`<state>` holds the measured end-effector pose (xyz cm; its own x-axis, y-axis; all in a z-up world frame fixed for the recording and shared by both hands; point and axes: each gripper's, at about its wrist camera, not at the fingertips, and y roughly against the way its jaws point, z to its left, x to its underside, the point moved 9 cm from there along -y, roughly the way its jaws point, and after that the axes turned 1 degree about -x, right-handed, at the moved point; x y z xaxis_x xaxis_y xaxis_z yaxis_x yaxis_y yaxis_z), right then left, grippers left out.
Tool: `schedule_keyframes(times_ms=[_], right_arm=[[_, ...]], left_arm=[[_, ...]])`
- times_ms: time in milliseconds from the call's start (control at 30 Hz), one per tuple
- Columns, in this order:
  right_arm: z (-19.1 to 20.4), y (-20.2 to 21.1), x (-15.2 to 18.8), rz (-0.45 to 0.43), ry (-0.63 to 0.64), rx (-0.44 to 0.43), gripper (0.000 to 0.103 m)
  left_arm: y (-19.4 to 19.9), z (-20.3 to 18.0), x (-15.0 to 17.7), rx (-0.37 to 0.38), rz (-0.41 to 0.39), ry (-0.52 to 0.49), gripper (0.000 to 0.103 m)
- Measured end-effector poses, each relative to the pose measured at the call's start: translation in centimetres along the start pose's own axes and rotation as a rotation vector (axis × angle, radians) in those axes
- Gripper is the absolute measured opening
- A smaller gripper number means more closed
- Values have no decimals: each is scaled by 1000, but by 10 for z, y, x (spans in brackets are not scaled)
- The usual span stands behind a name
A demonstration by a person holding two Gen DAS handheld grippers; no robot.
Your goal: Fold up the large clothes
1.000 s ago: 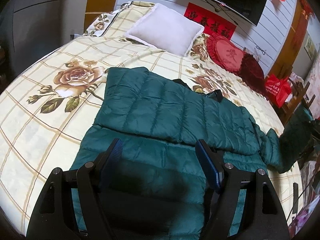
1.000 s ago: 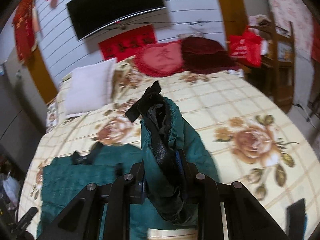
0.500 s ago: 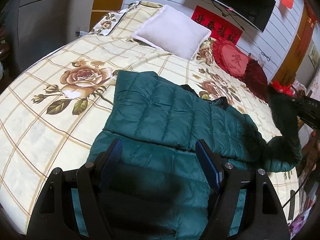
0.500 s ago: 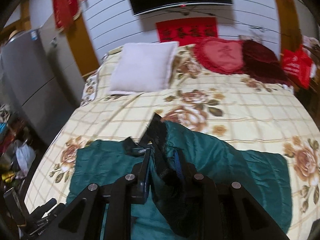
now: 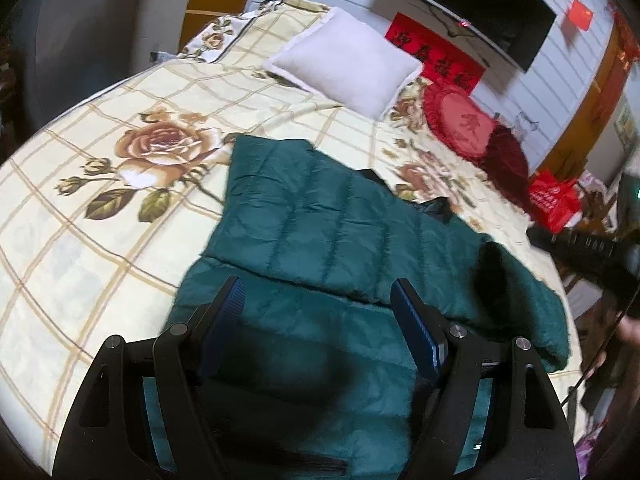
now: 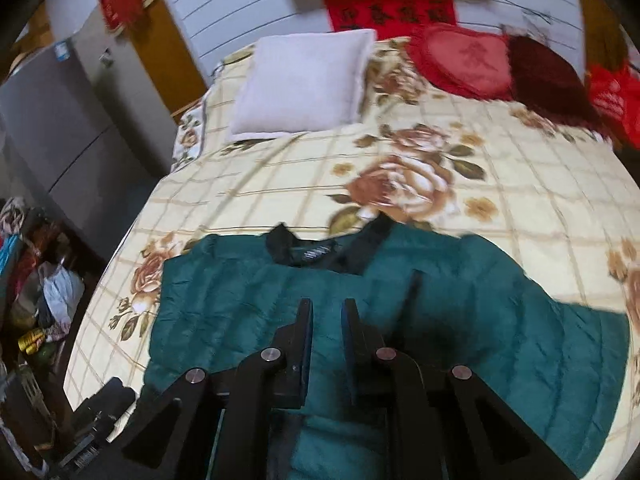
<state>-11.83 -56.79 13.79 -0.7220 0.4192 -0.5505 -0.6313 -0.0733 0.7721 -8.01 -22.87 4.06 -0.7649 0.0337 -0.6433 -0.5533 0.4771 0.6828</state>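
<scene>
A teal quilted down jacket [image 5: 320,232] lies spread on the flowered bedspread [image 5: 100,220], its black collar [image 6: 316,256] toward the pillows. One side panel is folded over the body. A sleeve with a dark cuff [image 5: 492,264] rests across the jacket's right part. My left gripper [image 5: 318,304] hovers open over the near hem, nothing between its blue pads [image 5: 230,300]. My right gripper [image 6: 326,320] is above the jacket's middle, its fingers close together and nothing held; in the left wrist view the right gripper [image 5: 580,244] shows as a black bar at the right edge.
A white pillow [image 6: 304,84], a red heart cushion [image 6: 460,60] and a dark red cushion [image 6: 548,72] lie at the head of the bed. A television [image 5: 476,8] hangs on the wall. A red bag [image 5: 554,200] and clutter [image 6: 36,280] stand beside the bed.
The right gripper carried the sleeve leftward across the jacket and lowered; the sleeve has left its fingers and lies on the jacket. The left gripper stayed open over the hem.
</scene>
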Motion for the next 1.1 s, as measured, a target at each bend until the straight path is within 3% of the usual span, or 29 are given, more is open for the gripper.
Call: schedule_keyframes(times_ms=[100, 133, 167, 233, 333, 433, 600, 833, 967, 1100], right_arm=[[-28, 14, 21, -9, -63, -18, 15], [-36, 17, 29, -7, -67, -9, 24], [-45, 20, 39, -3, -69, 6, 46], [-58, 27, 48, -13, -73, 15, 60], [-76, 38, 55, -34, -95, 37, 60], [-92, 49, 57, -89, -170, 30, 60], [-117, 62, 55, -157, -209, 107, 60], [-146, 70, 56, -222, -208, 163, 61], [-153, 65, 55, -200, -239, 131, 61], [-158, 73, 54, -226, -221, 178, 61]], left_arm=[[1, -23, 5, 101, 11, -41, 76], [-1, -32, 9, 134, 34, -57, 76], [-4, -41, 11, 158, 53, -65, 76], [-9, -56, 15, 193, 89, -60, 76], [-23, -87, 22, 263, 171, -27, 76], [-34, -122, 17, 255, 176, -70, 76], [-72, -191, 17, 231, 211, -187, 76], [-133, -215, 40, 171, 303, -201, 76], [-150, -232, 55, 174, 317, -231, 76], [-156, -244, 61, 162, 288, -310, 74]])
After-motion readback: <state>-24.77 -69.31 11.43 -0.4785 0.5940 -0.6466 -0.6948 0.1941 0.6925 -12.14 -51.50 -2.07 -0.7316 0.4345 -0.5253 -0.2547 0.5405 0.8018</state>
